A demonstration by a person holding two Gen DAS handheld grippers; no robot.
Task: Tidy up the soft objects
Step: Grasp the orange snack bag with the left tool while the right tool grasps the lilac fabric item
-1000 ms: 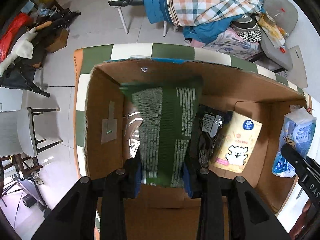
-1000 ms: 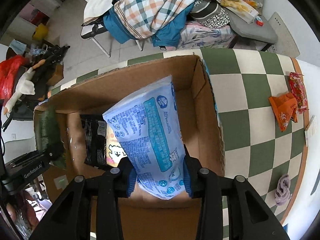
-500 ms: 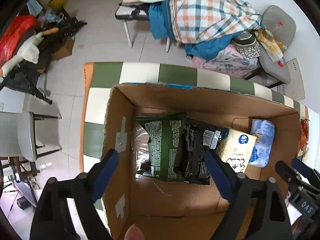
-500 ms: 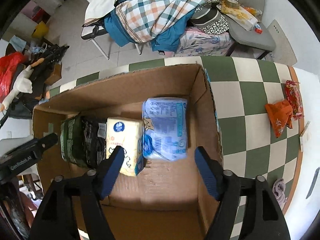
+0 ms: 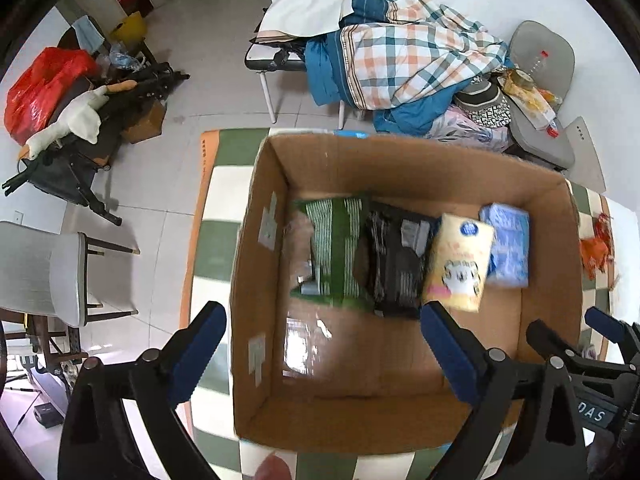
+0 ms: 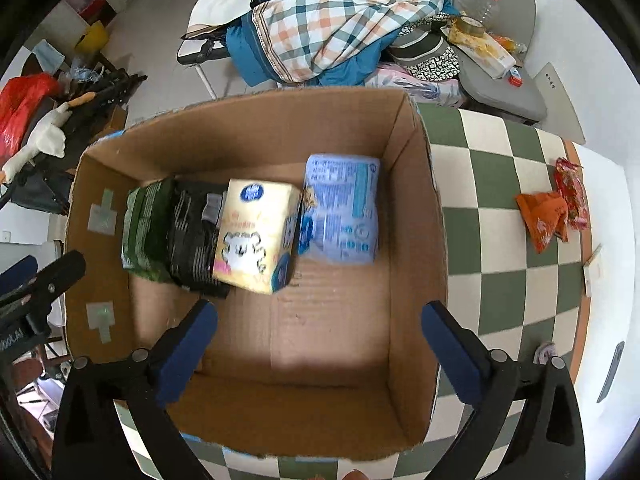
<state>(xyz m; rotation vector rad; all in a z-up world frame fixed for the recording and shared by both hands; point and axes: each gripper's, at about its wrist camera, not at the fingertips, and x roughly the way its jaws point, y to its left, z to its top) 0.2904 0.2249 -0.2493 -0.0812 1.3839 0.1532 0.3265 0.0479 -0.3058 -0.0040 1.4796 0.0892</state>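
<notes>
Checkered green-and-white table [image 6: 492, 216] carries a cardboard box [image 6: 416, 184], with a cluttered room behind it. Going left to right inside the box, four soft packs stand in a row against the far wall: green pack [image 5: 334, 252], black pack [image 5: 394, 260], yellow pack [image 6: 254, 234], and blue pack [image 6: 342, 208]. Each touches its neighbour, and the near half of the box floor is bare.

Both tools hover above the near rim, empty. The left gripper [image 5: 324, 356] has its jaws spread wide with nothing between them; the right gripper [image 6: 316, 352] is likewise released and holds nothing.

Further right, outside the box, an orange packet [image 6: 544, 216] and a red packet [image 6: 570, 194] lie on the table near its far right edge, just beside each other. If these are next, the right gripper is plainly the nearer one: they sit to its right and ahead, well apart from its jaws, with the box wall between. The red packet's long axis runs roughly away from the camera, so a grasp across its narrow width looks simplest.
</notes>
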